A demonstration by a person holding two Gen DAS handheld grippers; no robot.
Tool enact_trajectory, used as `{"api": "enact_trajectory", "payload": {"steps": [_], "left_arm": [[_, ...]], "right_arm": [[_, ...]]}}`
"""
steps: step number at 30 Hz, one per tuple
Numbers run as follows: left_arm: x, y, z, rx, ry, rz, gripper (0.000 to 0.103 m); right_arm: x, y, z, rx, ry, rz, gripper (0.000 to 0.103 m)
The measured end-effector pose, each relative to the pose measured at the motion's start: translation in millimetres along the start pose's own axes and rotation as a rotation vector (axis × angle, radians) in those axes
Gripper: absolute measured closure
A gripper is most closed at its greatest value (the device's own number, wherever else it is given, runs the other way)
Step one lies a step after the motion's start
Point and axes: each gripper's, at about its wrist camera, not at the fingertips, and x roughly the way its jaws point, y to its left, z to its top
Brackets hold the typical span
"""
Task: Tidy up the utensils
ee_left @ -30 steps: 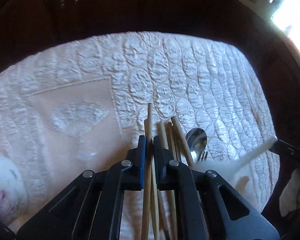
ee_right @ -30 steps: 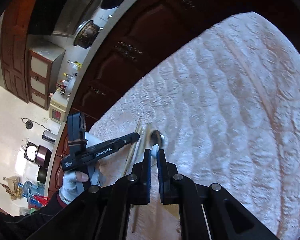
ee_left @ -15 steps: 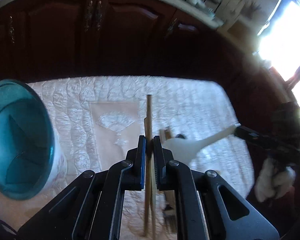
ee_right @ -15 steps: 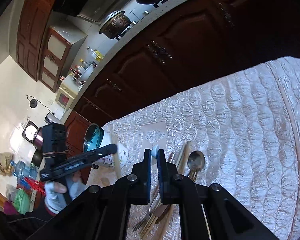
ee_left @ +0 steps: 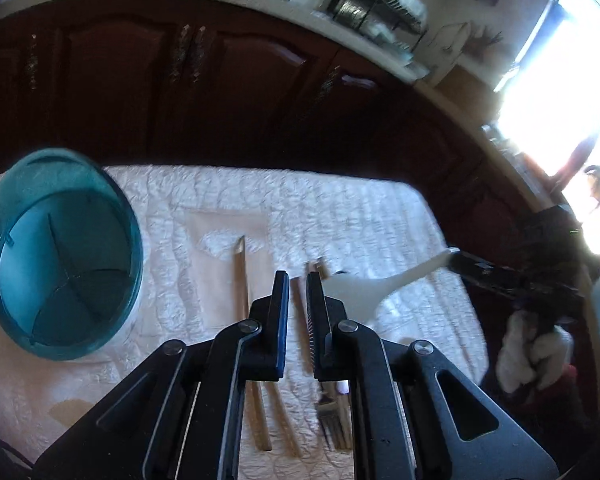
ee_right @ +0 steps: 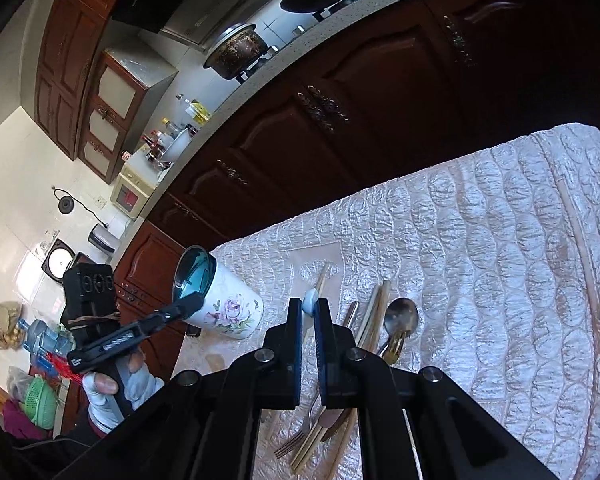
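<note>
Left gripper [ee_left: 297, 286]: jaws opening, nothing pinched. Right gripper [ee_right: 308, 312]: jaws pinching white spoon [ee_left: 364, 286] by handle, raised for transfer. Holder [ee_right: 220, 300]: near counter's left edge, teal mouth tilted. Chopsticks [ee_right: 374, 314], fork [ee_right: 300, 432], metal spoon [ee_right: 400, 314]: loose mid-counter on quilted cloth [ee_right: 500, 260].

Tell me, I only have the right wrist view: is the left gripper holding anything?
Observer: No. The left gripper has its jaws opening, with nothing between the pads.
Operator: Good. Before I bring this white spoon over, what's inside the holder?
Observer: The left wrist view looks straight into the holder: dividers split it into three compartments, and no utensil shows in any of them.
</note>
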Motion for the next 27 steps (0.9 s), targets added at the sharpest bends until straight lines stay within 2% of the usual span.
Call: {"api": "enact_trajectory", "payload": {"steps": [1, 2, 3, 7, 8, 11, 13, 15, 17, 21, 23, 27], "left_arm": [[6, 0, 0, -0.002, 0.014, 0.021, 0.083], [14, -1, -1, 0.0, 0.029, 0.044, 0.073], [19, 0, -3, 0.003, 0.039, 0.062, 0.07], [65, -4, -8, 0.031, 0.128, 0.207, 0.07], [75, -4, -8, 0.031, 0.145, 0.227, 0.071], [112, -1, -8, 0.036, 0.194, 0.274, 0.089], [127, 5, -5, 0.019, 0.198, 0.299, 0.09], [137, 8, 2, -0.004, 0.195, 0.307, 0.09], [148, 10, 11, -0.023, 0.194, 0.271, 0.09], [163, 8, 19, -0.019, 0.204, 0.294, 0.093], [161, 10, 19, -0.025, 0.193, 0.298, 0.098], [139, 15, 21, -0.054, 0.145, 0.242, 0.101]], "right_arm": [[-2, 0, 0, 0.0, -0.002, -0.002, 0.098], [-3, -1, 0, 0.0, -0.003, -0.005, 0.098], [-5, -2, -1, 0.0, -0.004, -0.008, 0.098], [-5, -13, -2, 0.016, -0.003, -0.02, 0.098], [-5, -15, -3, 0.02, -0.003, -0.021, 0.098], [-3, -25, -5, 0.038, -0.001, -0.02, 0.098], [-2, -32, -7, 0.05, 0.002, -0.017, 0.098], [-1, -36, -8, 0.06, 0.005, -0.014, 0.098], [0, -41, -11, 0.066, 0.009, -0.011, 0.098], [4, -52, -14, 0.088, 0.016, -0.014, 0.098], [4, -57, -15, 0.097, 0.014, -0.012, 0.098], [4, -53, -13, 0.081, 0.011, -0.006, 0.098]]}}
